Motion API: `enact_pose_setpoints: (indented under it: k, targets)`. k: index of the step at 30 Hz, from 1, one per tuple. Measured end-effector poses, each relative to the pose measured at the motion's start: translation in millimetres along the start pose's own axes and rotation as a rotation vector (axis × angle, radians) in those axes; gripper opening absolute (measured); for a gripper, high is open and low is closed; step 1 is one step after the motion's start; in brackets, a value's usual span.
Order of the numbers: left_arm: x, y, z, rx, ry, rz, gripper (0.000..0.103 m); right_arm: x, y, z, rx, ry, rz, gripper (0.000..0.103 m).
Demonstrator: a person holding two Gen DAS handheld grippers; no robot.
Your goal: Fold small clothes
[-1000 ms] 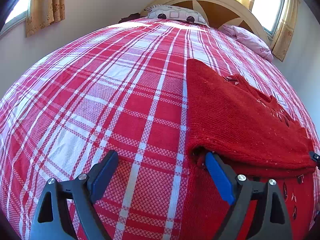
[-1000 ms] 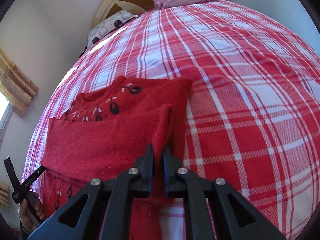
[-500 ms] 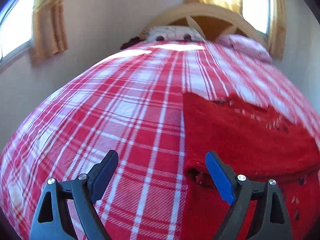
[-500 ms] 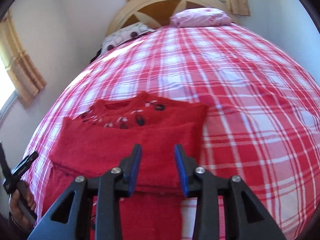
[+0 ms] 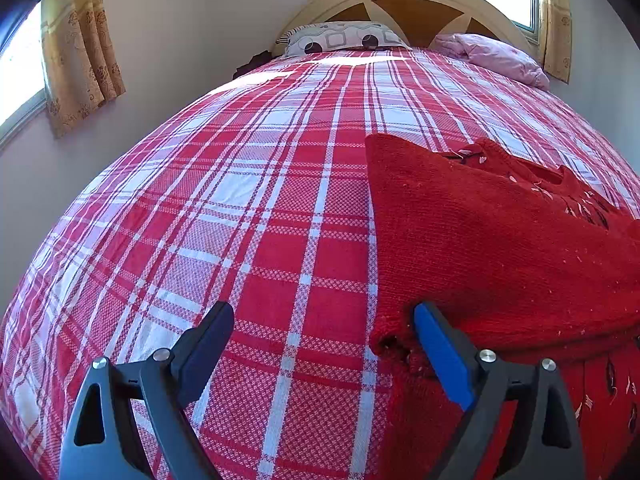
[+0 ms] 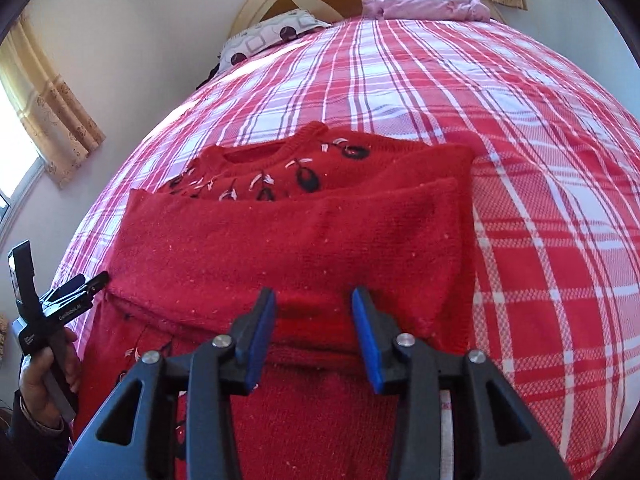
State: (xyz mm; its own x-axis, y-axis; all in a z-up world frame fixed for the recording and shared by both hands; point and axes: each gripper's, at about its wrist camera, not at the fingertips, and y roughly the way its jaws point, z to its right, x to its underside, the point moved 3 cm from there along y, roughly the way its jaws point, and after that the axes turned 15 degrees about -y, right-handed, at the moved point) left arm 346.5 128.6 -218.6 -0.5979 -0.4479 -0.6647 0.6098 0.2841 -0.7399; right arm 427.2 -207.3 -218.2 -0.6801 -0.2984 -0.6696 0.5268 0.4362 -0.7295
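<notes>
Right wrist: red sweater (image 6: 288,248) beyond opening right tongs (image 6: 313,312).

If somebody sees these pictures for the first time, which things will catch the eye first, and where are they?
First the red sweater, folded across itself, lying on the near part of the plaid bedspread. Then two pillows at the headboard: a patterned one and a pink one. The right gripper hangs above the sweater, jaws opening, nothing between them.
</notes>
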Motion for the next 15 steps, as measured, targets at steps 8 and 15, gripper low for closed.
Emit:
enact_pose_setpoints:
  k: [8, 15]
  targets:
    - [6, -2, -4, 0.006, -0.004, 0.003, 0.092, 6, -11, -5, 0.052, -0.030, -0.003, 0.042]
    - [15, -12, -21, 0.035, -0.033, -0.074, 0.093, 9, -8, -2, 0.043, -0.025, -0.009, 0.042]
